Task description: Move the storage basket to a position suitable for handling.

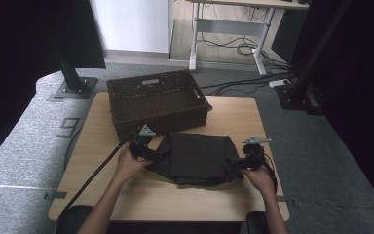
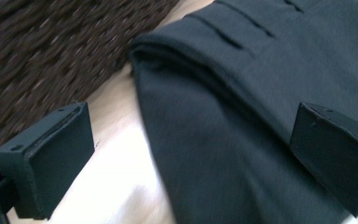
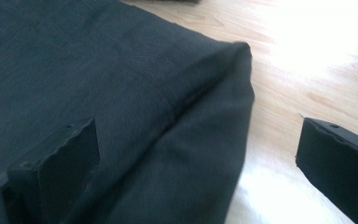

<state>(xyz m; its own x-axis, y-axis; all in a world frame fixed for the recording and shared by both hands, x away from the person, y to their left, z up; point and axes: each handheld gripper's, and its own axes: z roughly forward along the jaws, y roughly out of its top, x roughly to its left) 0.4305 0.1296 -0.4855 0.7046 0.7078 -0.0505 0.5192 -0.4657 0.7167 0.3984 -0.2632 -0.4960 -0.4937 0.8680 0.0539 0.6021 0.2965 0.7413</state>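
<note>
The left tool (image 1: 152, 154) sits at the left end of a folded dark garment (image 1: 197, 158), its two black pads standing wide apart with nothing pressed between them; in the left gripper view the left tool (image 2: 191, 158) straddles the garment's (image 2: 261, 93) rolled left edge, one pad over bare wood and the other over the cloth. The right tool (image 1: 234, 163) sits at the garment's right end, likewise spread wide and clamped on nothing; in the right gripper view the right tool (image 3: 196, 163) has one pad over the dark cloth (image 3: 98, 79) and the other over the table (image 3: 307, 60), with the folded corner of the cloth between them. Each tool is held in a hand, the left hand (image 1: 129, 165) and the right hand (image 1: 259, 176) coming in from the near edge. The garment lies flat near the middle of the table (image 1: 126, 195), a rough rectangle folded in layers, with its long axis running left to right across the table from one tool to the other; its far edge runs roughly parallel to the basket. Short stitched pleats show near its far left part in the left gripper view. Just beyond it, at the far side of the table and a little to the left, stands a dark brown woven basket (image 1: 158, 100), its near wall close to the garment's far left corner.
</note>
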